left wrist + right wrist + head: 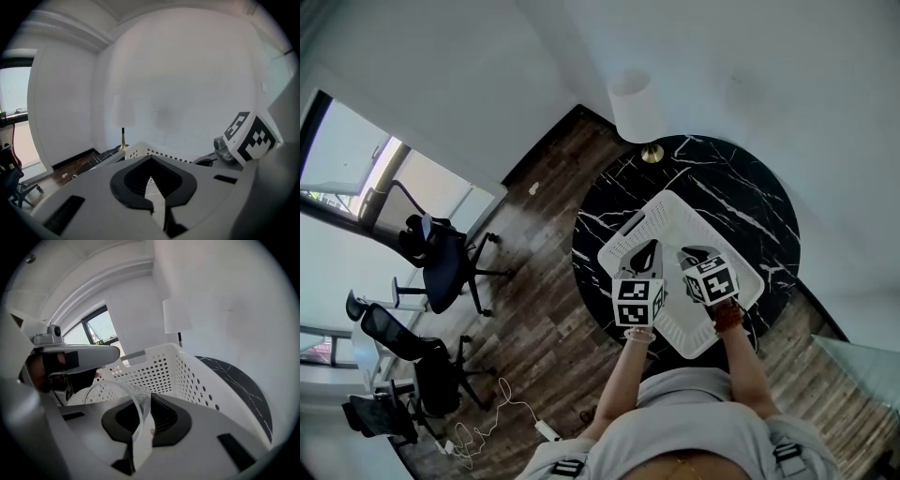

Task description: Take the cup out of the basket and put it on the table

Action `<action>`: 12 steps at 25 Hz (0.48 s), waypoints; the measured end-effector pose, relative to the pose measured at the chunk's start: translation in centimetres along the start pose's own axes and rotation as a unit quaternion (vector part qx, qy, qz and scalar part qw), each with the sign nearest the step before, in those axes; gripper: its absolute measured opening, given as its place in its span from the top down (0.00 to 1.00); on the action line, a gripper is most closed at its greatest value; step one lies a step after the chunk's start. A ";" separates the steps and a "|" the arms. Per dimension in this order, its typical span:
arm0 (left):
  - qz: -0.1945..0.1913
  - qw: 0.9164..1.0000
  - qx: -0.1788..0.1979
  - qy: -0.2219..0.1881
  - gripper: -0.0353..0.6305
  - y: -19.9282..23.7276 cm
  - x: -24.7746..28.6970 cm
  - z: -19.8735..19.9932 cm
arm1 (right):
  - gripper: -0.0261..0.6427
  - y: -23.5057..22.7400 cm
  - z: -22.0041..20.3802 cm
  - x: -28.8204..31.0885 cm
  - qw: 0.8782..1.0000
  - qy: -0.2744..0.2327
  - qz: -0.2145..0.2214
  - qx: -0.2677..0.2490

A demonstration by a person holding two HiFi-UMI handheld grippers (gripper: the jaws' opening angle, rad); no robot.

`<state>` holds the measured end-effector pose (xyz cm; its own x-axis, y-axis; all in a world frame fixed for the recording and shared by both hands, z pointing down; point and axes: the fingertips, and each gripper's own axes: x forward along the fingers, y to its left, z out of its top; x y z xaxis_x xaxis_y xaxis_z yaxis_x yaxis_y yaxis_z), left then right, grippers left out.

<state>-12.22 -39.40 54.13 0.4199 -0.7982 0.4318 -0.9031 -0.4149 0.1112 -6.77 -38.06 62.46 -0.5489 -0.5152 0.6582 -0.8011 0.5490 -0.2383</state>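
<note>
Item: clear cup (pixel 119 391), thin-walled, recorded inside the white perforated basket (pixel 187 371), its rim about level with the basket's wall and not yet carried over it. Holder: right gripper (pixel 143 406), tongs clamped on the cup's side wall just below the rim, one pad inside the cup and one outside. Second tool: left gripper (pixel 150 180), tongs drawn together at the tips with nothing between them, hovering over the basket just beside the right one. Support: round black marble bench (pixel 741 187), with the basket toward its near edge, in front of the person. A white-shaded lamp (pixel 636 105) stood at its far edge. Step judged in hand: grip made, lift out of the basket beginning. Next move, as judged: raise the cup straight up until its base cleared the basket wall, carry it toward the bare marble by the right or far edge, set it down upright, and only then part the tongs. The grip on so thin a wall could let the cup tilt or slip.
</note>
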 end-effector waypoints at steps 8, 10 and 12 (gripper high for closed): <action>0.001 1.000 0.003 0.001 0.94 -0.2 -0.3 -0.1 | 0.91 -0.3 1.2 -1.4 1.000 -0.028 -0.009 0.004; 0.000 1.000 0.003 0.000 0.94 -0.3 -0.3 0.0 | 0.91 -0.3 1.7 -1.8 0.999 -0.035 -0.011 0.002; 0.000 1.000 0.003 0.000 0.94 -0.4 -0.4 -0.1 | 0.91 -0.3 2.1 -2.1 0.999 -0.041 -0.014 -0.001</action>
<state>-11.99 -38.90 53.98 0.4205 -0.7976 0.4325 -0.9021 -0.4183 0.1057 -5.89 -38.51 59.58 -0.5437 -0.5833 0.6035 -0.8163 0.5345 -0.2188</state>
